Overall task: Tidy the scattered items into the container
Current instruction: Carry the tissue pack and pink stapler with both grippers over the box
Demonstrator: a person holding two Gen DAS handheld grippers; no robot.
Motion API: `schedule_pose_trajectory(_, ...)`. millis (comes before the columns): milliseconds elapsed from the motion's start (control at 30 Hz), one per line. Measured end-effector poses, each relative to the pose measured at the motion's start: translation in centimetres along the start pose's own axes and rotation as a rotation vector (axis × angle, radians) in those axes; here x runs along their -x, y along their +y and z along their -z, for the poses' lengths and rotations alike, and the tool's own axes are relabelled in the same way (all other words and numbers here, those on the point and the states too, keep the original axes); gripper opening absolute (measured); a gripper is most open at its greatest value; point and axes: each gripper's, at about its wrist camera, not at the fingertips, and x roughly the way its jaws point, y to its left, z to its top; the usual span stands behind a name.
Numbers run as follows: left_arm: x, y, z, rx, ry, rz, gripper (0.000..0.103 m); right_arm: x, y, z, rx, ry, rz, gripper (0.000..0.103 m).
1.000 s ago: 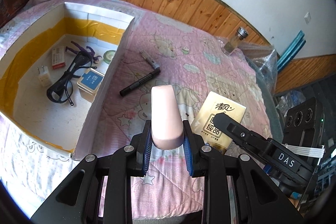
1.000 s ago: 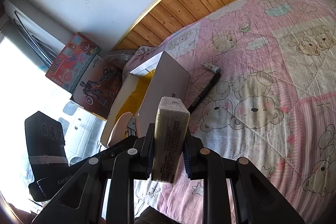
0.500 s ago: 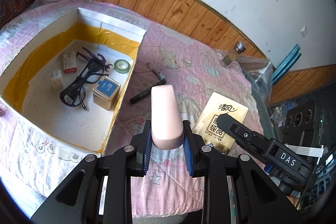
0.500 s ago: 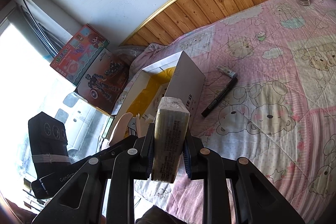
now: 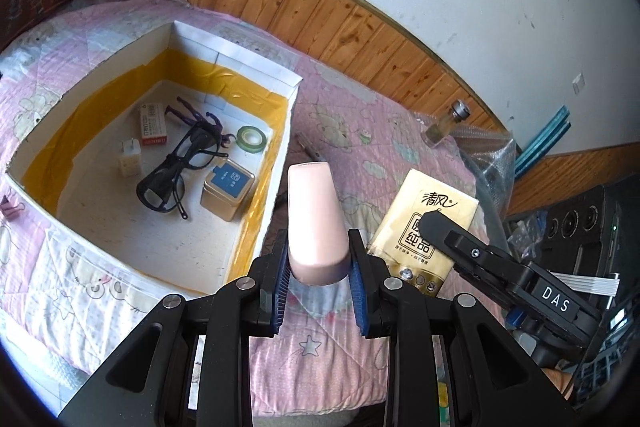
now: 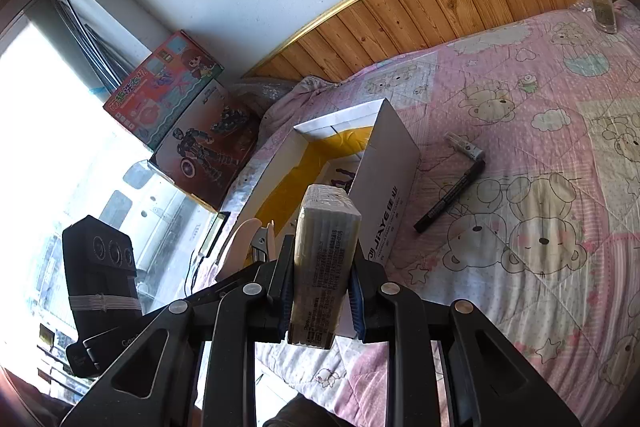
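Note:
My left gripper (image 5: 319,301) is shut on a pale pink tube (image 5: 316,223), held above the pink quilt just right of the white box (image 5: 280,163) with yellow tape inside. My right gripper (image 6: 320,301) is shut on a yellow tissue pack (image 6: 324,259); the same tissue pack (image 5: 424,223) shows to the right in the left wrist view, clamped by the other gripper. The white box (image 6: 390,167) lies ahead of it. A black marker (image 6: 450,199) lies on the quilt right of the box, with its clear cap (image 6: 464,145) beside it.
Inside the box lie black glasses (image 5: 176,167), a gold tin (image 5: 228,191), green tape (image 5: 251,137), a purple figure (image 5: 200,117), a small carton (image 5: 153,125) and a white plug (image 5: 130,157). A glass bottle (image 5: 446,125) stands by the wooden headboard (image 5: 340,19). Toy boxes (image 6: 180,107) are stacked at the left.
Both grippers, each still holding its item, have risen and shifted toward the box; more of the box's inside now shows in the left wrist view.

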Motion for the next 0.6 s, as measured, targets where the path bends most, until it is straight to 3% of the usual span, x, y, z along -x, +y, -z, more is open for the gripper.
schedule_pose_trajectory(600,1.4,3.4,-2.5,0.050,-0.040,0.011,0.027,-3.1,3.3,-1.7,0.063,0.032,-0.012,0.025)
